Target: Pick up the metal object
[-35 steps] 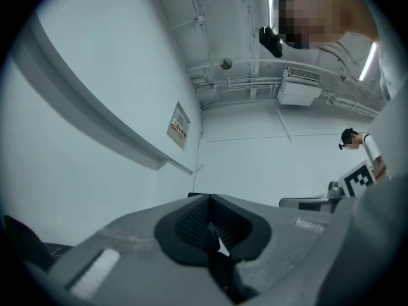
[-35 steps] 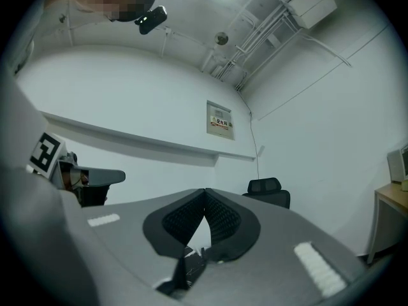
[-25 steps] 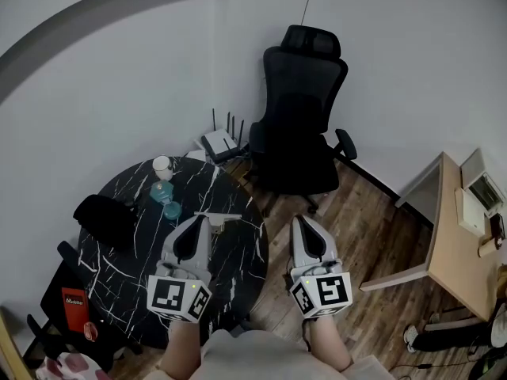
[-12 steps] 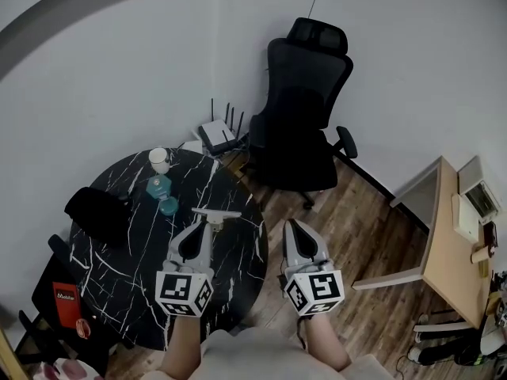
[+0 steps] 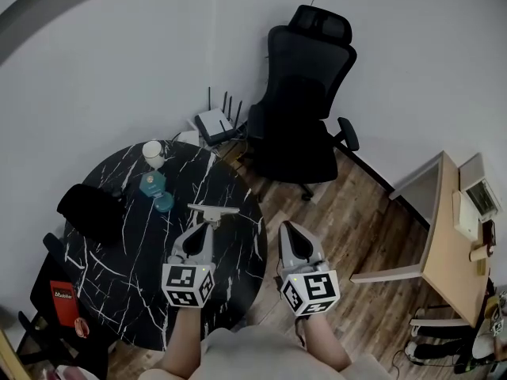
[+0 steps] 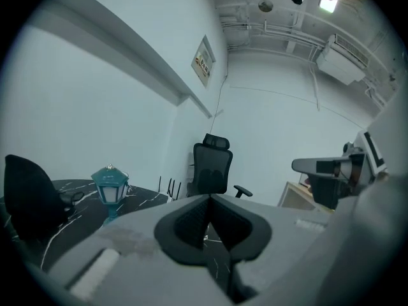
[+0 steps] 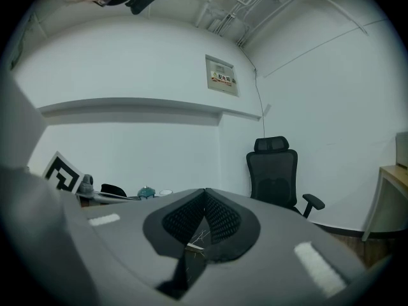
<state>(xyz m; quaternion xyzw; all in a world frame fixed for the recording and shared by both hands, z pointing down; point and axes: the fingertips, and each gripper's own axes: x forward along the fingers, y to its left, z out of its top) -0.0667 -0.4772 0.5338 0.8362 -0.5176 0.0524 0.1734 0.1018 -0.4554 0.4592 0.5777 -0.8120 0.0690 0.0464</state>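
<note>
A grey metal T-shaped piece [image 5: 212,210] lies on the round black marble table [image 5: 119,267], just past the tip of my left gripper [image 5: 200,229]. I cannot tell whether the two touch. In the left gripper view the left gripper [image 6: 209,199] has its pads pressed together with nothing between them, and the metal piece is hidden below the jaws. My right gripper [image 5: 287,228] hangs over the wooden floor to the right of the table. Its jaws [image 7: 204,193] are also shut and empty.
On the table stand a teal lantern [image 5: 152,184], a white cup [image 5: 152,153] and a black bundle [image 5: 87,212]. A black office chair [image 5: 297,109] and a white router [image 5: 214,121] are behind it. A wooden desk [image 5: 451,244] is at the right.
The head view has drifted, so table and chair sit a little further left and up. Both grippers stay shut and have come slightly closer together. The metal piece keeps its place on the table.
</note>
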